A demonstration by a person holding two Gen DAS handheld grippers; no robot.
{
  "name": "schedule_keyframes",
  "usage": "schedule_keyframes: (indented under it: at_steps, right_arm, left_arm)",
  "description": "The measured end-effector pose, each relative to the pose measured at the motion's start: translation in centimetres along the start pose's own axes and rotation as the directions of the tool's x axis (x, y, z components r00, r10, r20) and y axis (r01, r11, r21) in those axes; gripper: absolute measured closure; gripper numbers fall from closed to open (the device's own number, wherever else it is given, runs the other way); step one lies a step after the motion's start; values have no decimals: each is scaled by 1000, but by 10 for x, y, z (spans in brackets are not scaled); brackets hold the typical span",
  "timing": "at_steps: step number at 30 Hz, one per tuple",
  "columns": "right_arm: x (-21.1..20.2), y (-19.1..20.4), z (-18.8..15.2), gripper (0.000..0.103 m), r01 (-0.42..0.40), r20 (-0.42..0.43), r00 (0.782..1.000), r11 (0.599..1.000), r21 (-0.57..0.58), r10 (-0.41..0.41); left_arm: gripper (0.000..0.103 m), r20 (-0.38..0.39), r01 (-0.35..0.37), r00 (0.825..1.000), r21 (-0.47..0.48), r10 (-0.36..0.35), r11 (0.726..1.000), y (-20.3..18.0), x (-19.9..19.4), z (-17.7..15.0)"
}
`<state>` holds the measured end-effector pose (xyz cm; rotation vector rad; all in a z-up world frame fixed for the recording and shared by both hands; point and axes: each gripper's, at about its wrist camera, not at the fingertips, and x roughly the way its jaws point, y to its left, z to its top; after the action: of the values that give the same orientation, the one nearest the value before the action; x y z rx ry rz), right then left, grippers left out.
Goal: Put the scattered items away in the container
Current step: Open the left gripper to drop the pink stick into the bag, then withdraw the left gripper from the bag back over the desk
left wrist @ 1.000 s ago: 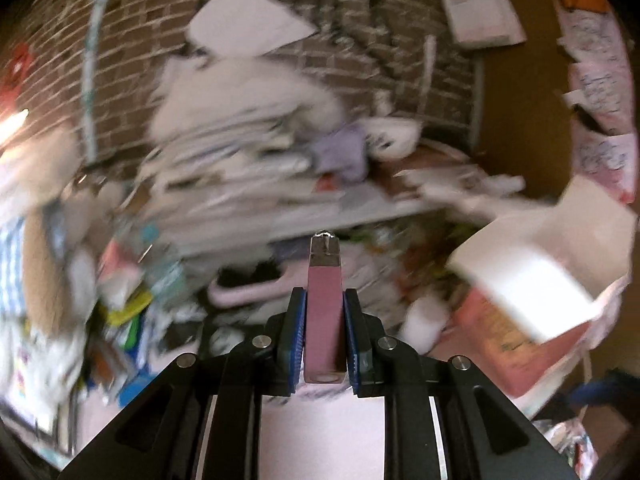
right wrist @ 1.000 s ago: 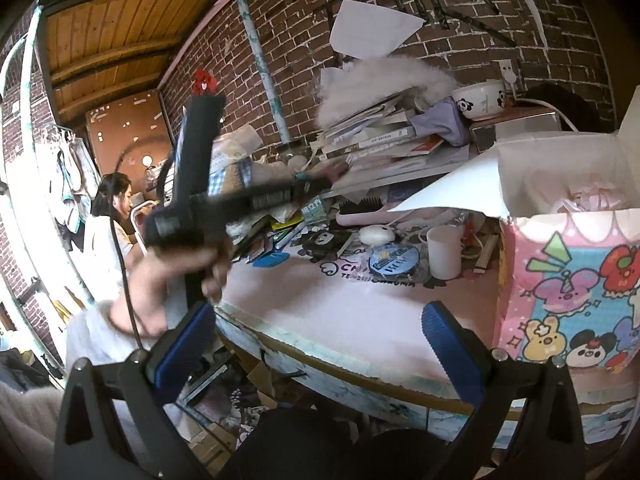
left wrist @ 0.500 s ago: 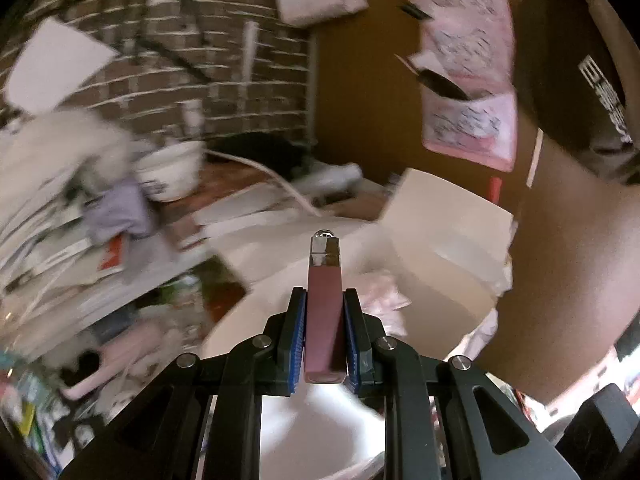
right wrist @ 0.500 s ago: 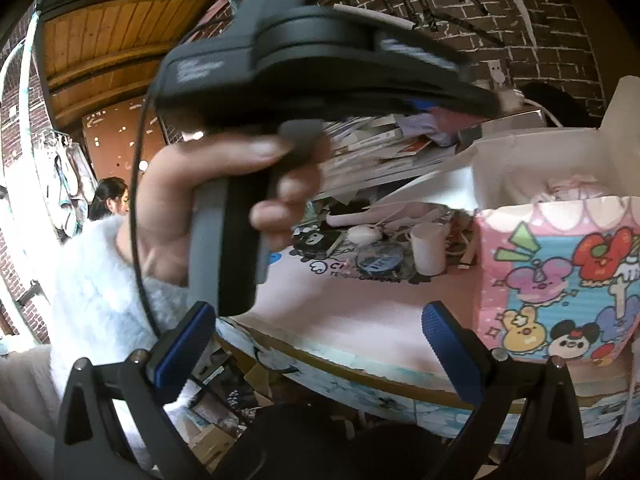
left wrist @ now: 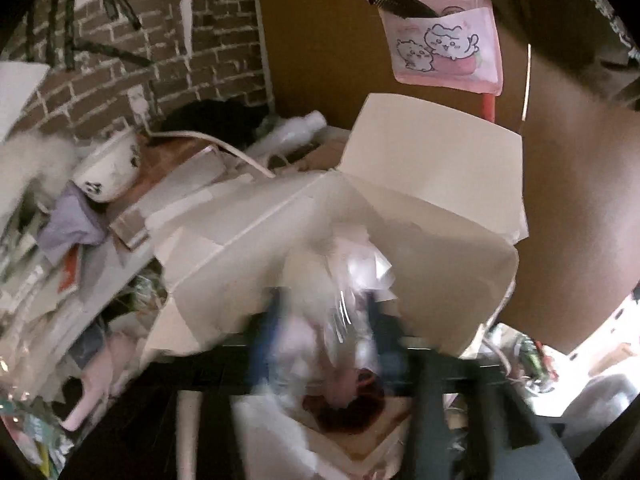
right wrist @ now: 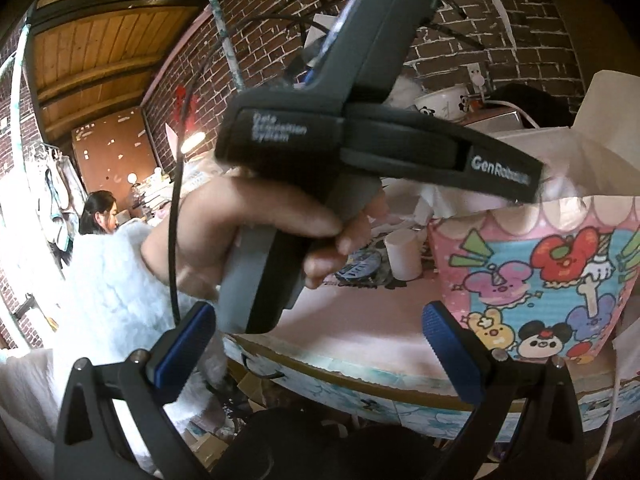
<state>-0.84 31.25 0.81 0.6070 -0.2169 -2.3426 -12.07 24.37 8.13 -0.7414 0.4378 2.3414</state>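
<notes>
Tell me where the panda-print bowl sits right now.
The panda-print bowl sits in the left wrist view's left side, against the brick wall, left of the open white box. The right wrist view shows it behind the left gripper's handle.

Left gripper (left wrist: 320, 332) badly blurred, blue pads apart, tips pointing toward 12 o'clock. Left hand (right wrist: 256, 236) wrapped round its grey handle, fuzzy white sleeve (right wrist: 116, 280) at 8 o'clock. Right gripper (right wrist: 316, 336) spread wide, nothing between pads.
</notes>
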Motion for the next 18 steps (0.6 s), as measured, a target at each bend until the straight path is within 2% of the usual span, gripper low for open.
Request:
schedule_keyframes:
  at_steps: [1, 4, 6, 9, 11, 15, 18]
  right_arm:
    - [0, 0, 0, 0, 0, 1, 1000, 1000, 1, 0]
    - [1, 0, 1, 0, -1, -1, 1000, 1000, 3, 1]
    - [2, 1, 1, 0, -3, -3, 1000, 1000, 4, 3]
    - [4, 1, 1, 0, -5, -5, 1000, 1000, 2, 5]
    - [6, 1, 1, 0, -6, -9, 1000, 1000, 1, 6]
    - [14, 2, -1, 0, -19, -25, 1000, 1000, 6, 19]
    - [19, 5, -3, 0, -28, -37, 999, 1000, -1, 28]
  left_arm:
    - [24, 27, -6, 1000, 5, 5, 1000, 0, -5, -1]
    - [23, 69, 12, 998, 8, -12, 1000, 4, -16, -1]
    - [22, 92, 1, 996, 8, -1, 1000, 6, -23, -2]
    - [14, 128, -9, 992, 3, 9, 1000, 12, -37, -5]
    - [12, 150, -23, 988, -9, 24, 1000, 16, -47, -9]
    - [11, 185, -99, 977, -65, 110, 993, 33, -73, -22]
    - [10, 180, -183, 961, -152, 209, 971, 51, -94, -36]
